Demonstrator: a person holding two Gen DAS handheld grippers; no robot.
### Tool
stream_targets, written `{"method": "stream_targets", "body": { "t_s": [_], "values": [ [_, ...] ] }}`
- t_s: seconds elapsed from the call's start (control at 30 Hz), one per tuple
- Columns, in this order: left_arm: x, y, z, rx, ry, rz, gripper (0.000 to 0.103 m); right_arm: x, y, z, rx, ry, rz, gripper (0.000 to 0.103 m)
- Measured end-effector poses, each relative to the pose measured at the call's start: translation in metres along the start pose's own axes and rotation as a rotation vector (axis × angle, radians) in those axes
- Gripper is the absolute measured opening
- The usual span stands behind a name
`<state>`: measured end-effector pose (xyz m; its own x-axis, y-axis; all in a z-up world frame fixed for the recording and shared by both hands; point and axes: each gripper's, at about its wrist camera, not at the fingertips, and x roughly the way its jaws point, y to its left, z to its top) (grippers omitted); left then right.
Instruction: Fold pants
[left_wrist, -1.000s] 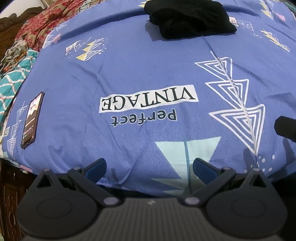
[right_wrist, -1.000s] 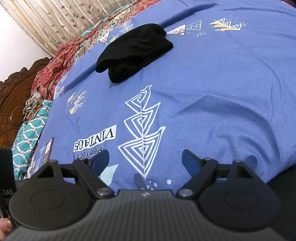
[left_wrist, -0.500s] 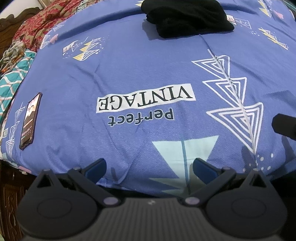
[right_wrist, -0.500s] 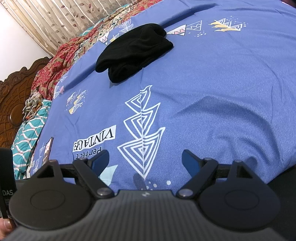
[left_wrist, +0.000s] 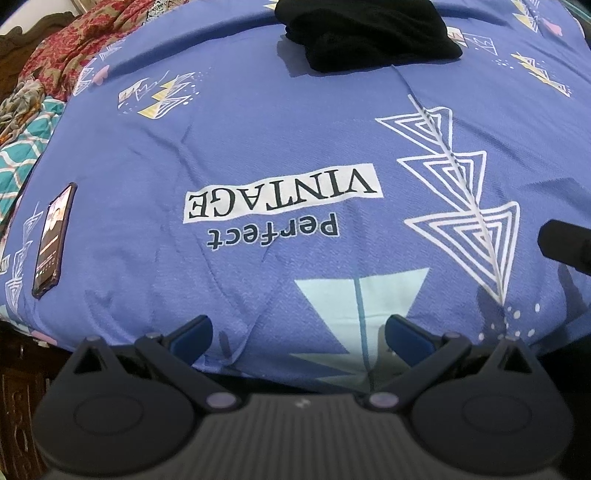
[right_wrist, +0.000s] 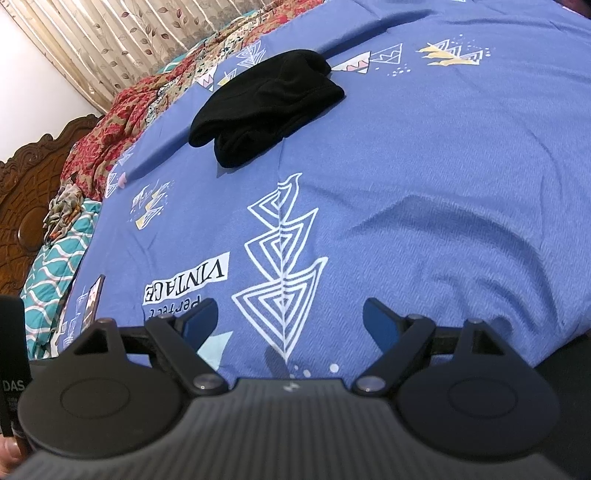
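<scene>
Black pants (left_wrist: 369, 31) lie folded in a compact bundle far back on the blue printed bedsheet (left_wrist: 258, 129); the right wrist view shows the same pants (right_wrist: 266, 105) at upper centre. My left gripper (left_wrist: 297, 332) hangs open over the bed's near edge, far from the pants, with nothing between its blue pads. My right gripper (right_wrist: 290, 319) is open too, also at the near edge and holding nothing. A dark part of the right gripper shows at the right edge of the left wrist view.
A phone (left_wrist: 51, 240) lies on the sheet near the left edge. Red patterned and teal blankets (right_wrist: 55, 258) are heaped at the left against a carved wooden headboard (right_wrist: 22, 192). Curtains (right_wrist: 129, 40) hang behind the bed.
The left view has shifted slightly, with the pants sliding a little toward the top of the frame. Both grippers stay open and the pants have not moved on the bed.
</scene>
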<state>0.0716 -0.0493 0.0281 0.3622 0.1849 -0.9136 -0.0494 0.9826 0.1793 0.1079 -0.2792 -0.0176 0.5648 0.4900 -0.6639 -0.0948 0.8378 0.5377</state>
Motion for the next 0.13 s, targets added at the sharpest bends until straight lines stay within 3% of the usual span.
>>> {"method": "stream_targets", "body": {
  "t_s": [0.13],
  "values": [
    [-0.0096, 0.0011, 0.0016, -0.002, -0.056, -0.024, 0.103, -0.0055, 0.0042, 0.0014, -0.025, -0.042, -0.014, 0.087]
  ]
}}
